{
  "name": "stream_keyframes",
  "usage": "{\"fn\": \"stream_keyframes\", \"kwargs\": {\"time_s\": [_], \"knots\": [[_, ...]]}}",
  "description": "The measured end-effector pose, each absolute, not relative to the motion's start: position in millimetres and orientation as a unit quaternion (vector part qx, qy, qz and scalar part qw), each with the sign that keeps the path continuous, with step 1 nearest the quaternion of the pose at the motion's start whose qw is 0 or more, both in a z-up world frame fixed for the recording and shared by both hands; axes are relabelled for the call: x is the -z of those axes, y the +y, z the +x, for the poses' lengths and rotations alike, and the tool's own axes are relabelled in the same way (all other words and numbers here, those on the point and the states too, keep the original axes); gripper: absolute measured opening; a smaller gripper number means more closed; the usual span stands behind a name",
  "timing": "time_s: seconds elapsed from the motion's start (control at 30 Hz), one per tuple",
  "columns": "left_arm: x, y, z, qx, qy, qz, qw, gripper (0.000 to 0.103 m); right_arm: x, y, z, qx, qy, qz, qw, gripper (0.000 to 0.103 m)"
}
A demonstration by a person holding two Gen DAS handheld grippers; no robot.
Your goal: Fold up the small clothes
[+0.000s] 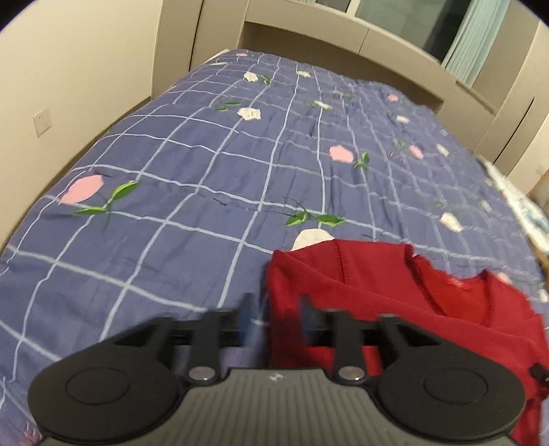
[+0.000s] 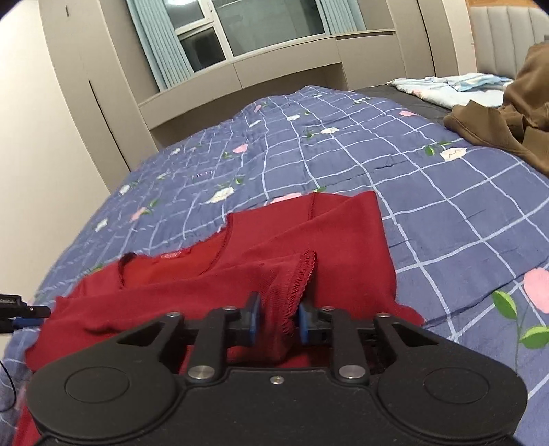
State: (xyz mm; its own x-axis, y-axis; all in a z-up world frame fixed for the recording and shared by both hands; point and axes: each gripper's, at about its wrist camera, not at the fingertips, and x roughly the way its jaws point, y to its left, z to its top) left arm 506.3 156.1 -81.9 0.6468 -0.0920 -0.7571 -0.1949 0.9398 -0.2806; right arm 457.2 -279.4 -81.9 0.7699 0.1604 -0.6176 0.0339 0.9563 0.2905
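Observation:
A small dark red knit garment (image 2: 308, 233) lies partly folded on the blue checked flowered bedspread (image 2: 429, 192). My right gripper (image 2: 276, 317) is closed on a bunched, stitched edge of the garment, its blue pads pressing the cloth from both sides. In the left wrist view the garment (image 1: 377, 284) lies to the right. My left gripper (image 1: 274, 308) is blurred, its jaws apart, straddling the garment's left edge just above the bedspread (image 1: 171, 192). The left gripper's tip also shows at the far left of the right wrist view (image 2: 20, 308).
A brown garment (image 2: 507, 127) and light blue folded cloths (image 2: 446, 84) lie at the bed's far right. Beige cabinets (image 2: 240, 72), a window with curtains (image 2: 260, 27) and a wall with a socket (image 1: 43, 120) surround the bed.

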Motion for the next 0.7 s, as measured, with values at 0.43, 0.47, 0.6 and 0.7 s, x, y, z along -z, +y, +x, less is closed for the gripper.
{"fn": "stream_keyframes", "kwargs": {"time_s": [0.43,0.47,0.6,0.7], "knots": [[91,167,432,0.045,0.419,-0.177,0.890,0.073,83,-283,446,-0.043,0.344,0.186,0.919,0.042],[91,165,432,0.047,0.415,-0.182,0.890,0.073,83,-282,447,-0.044,0.345,0.188,0.918,0.043],[93,154,441,0.051,0.427,-0.178,0.885,0.012,82,-278,451,-0.047,0.351,0.188,0.916,0.026],[86,149,437,0.022,0.424,-0.187,0.886,0.009,75,-271,449,-0.038,0.343,0.162,0.924,0.011]]}}
